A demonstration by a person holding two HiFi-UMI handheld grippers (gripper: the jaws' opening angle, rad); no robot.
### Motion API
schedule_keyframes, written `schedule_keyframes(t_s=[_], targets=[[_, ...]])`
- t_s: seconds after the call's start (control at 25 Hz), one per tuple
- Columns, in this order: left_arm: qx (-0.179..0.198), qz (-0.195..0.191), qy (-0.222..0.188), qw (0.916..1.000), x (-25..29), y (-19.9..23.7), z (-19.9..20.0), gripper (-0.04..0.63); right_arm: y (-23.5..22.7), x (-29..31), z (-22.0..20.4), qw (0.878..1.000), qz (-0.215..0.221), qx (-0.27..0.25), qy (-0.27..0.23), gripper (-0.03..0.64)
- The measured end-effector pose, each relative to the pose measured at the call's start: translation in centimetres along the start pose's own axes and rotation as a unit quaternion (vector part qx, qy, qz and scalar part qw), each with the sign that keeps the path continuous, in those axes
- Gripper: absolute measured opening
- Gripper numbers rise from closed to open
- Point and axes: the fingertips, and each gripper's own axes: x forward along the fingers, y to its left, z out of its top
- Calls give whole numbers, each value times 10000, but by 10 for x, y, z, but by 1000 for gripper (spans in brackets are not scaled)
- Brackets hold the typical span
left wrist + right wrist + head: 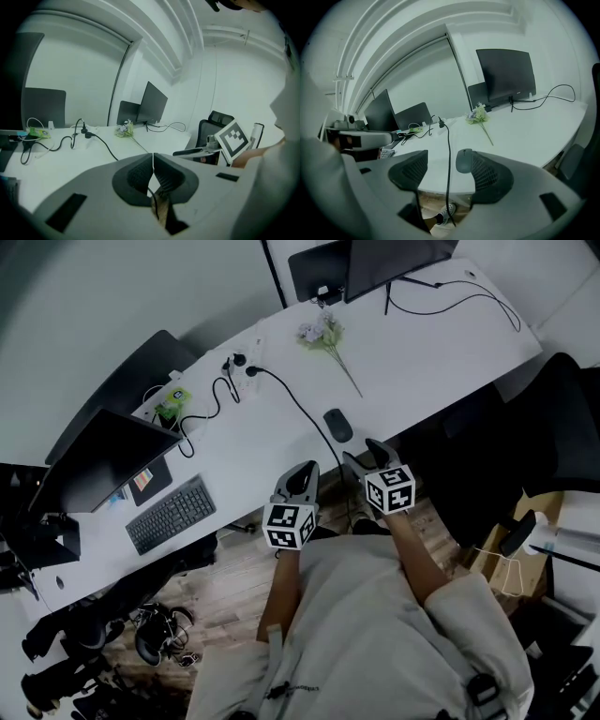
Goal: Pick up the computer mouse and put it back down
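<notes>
The dark grey computer mouse lies on the white desk near its front edge. My right gripper hovers just in front of it, short of the desk edge, jaws open and empty. In the right gripper view the mouse shows just past the right jaw's tip, and the right gripper holds nothing. My left gripper hangs to the left of the right one, off the desk edge, shut with nothing between the pads. The left gripper shows its jaws pressed together.
A black cable runs across the desk and drops over the edge between my grippers. An artificial flower, a keyboard, two monitors and a power strip sit on the desk. A black chair stands at right.
</notes>
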Motion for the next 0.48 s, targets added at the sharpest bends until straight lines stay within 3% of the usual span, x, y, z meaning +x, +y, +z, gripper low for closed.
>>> schedule_keyframes(t_s=[0.24,0.48], targets=[[-18,-128,-15,9999,5,-27,-7,25,5,-22,-15,9989,443,-157,29,295],[64,-215,-16,9997,10,-53,-8,25,7,-46,-17,9971,572,-493,-50,290]])
